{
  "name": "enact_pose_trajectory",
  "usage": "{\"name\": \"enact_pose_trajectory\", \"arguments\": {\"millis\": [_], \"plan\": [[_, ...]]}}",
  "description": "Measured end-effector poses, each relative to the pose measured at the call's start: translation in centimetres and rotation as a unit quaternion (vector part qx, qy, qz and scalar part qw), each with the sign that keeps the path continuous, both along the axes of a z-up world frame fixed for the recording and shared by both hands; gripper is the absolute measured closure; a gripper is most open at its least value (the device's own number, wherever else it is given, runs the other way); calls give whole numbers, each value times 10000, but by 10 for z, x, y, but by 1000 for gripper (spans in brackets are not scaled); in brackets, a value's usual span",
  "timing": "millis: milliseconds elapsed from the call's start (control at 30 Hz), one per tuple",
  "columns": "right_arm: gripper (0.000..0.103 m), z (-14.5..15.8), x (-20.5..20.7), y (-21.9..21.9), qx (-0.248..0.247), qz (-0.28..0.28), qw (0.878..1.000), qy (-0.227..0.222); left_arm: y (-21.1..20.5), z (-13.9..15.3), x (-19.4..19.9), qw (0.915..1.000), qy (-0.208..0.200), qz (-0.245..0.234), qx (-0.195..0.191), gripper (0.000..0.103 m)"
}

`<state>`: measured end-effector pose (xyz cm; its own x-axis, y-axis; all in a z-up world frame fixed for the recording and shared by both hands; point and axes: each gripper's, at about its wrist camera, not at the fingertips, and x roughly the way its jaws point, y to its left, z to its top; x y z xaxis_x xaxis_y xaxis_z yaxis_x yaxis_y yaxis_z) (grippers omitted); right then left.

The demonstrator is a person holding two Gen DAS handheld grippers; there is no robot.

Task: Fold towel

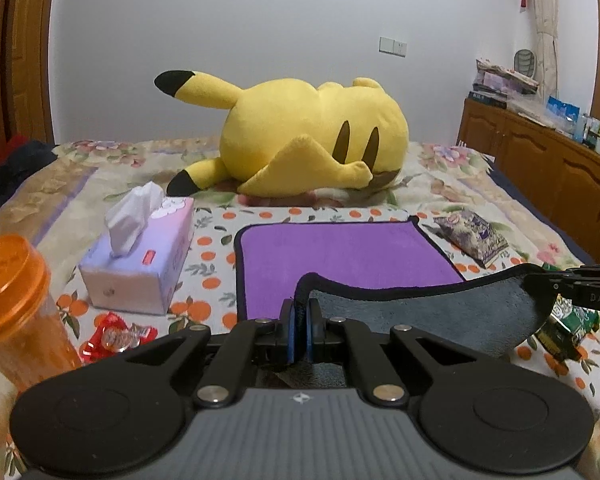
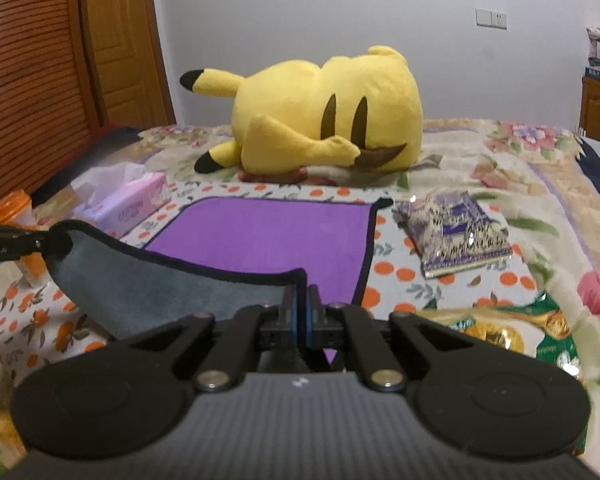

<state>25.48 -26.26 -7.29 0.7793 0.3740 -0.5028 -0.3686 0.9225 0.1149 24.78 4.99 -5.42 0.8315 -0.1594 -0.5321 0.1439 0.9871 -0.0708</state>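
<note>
A purple towel (image 1: 340, 252) with a black hem and a grey underside lies on the bed; it also shows in the right wrist view (image 2: 268, 232). Its near edge is lifted, grey side (image 1: 420, 312) facing me. My left gripper (image 1: 300, 320) is shut on the towel's near left corner. My right gripper (image 2: 300, 304) is shut on the near right corner and shows at the right edge of the left wrist view (image 1: 540, 284). The left gripper shows at the left edge of the right wrist view (image 2: 40, 240). The lifted hem sags between them.
A yellow plush toy (image 1: 312, 140) lies beyond the towel. A tissue box (image 1: 140, 264) and an orange cup (image 1: 16, 304) stand left. A purple snack bag (image 2: 452, 232) lies right, a green packet (image 2: 540, 332) near right. A wooden cabinet (image 1: 540, 160) stands far right.
</note>
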Motion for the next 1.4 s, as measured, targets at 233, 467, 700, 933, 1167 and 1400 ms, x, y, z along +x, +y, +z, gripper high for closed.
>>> {"name": "enact_pose_trajectory", "arguments": {"millis": [233, 467, 700, 933, 1167, 1400], "plan": [[98, 4, 10, -1, -39, -10, 9999, -157, -1, 9, 10, 10000, -69, -2, -8, 77], [99, 5, 20, 1, -136, -36, 9996, -258, -1, 11, 26, 9999, -106, -23, -30, 77], [99, 1, 29, 2, -201, -11, 9995, -230, -3, 4, 38, 10000, -55, -31, 62, 77], [99, 2, 38, 7, -302, 28, 9991, -295, -5, 3, 48, 9999, -75, -29, 104, 77], [99, 14, 48, 14, -397, 58, 9980, -481, -7, 14, 63, 9997, -217, -4, 55, 78], [99, 22, 65, 18, -423, 34, 9973, -606, -11, 25, 79, 9993, -371, 27, 88, 78]]}}
